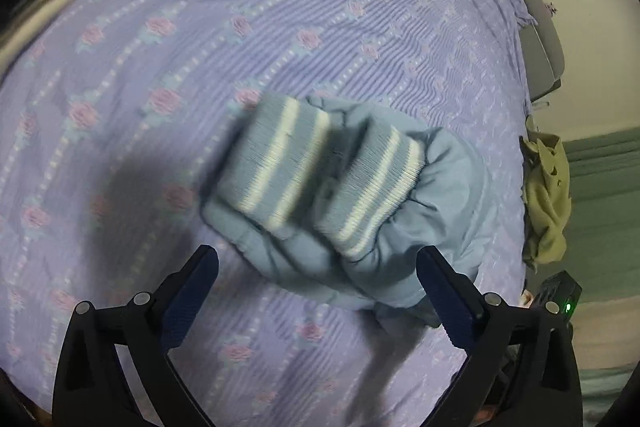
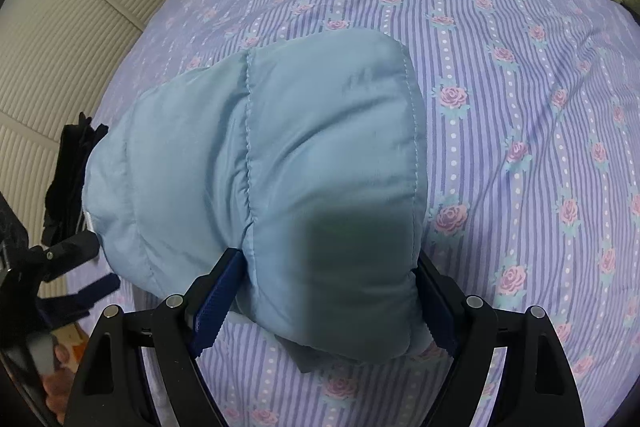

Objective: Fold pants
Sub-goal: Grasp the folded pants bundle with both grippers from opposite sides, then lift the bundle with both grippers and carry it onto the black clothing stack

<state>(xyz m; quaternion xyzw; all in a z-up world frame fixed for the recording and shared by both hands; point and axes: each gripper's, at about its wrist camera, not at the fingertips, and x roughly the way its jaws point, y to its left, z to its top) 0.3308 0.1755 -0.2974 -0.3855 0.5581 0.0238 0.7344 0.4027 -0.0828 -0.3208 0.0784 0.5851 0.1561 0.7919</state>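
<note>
Light blue padded pants (image 1: 400, 227) lie folded in a bundle on the bed, their two white-striped ribbed cuffs (image 1: 288, 163) on top. My left gripper (image 1: 318, 255) hangs over the near edge of the bundle with its jaws wide open; neither blue pad touches the fabric. In the right wrist view the other end of the pants (image 2: 320, 127) bulges up between the fingers of my right gripper (image 2: 328, 257). Its pads press on both sides of that end. The left gripper (image 2: 94, 265) shows at the far left there, beside the bundle.
A purple striped bedsheet with pink roses (image 1: 280, 7) covers the whole bed. An olive green garment (image 1: 548, 195) lies crumpled at the bed's edge. A black cloth (image 2: 72, 167) hangs at the opposite edge, by a cream ribbed panel (image 2: 60, 47).
</note>
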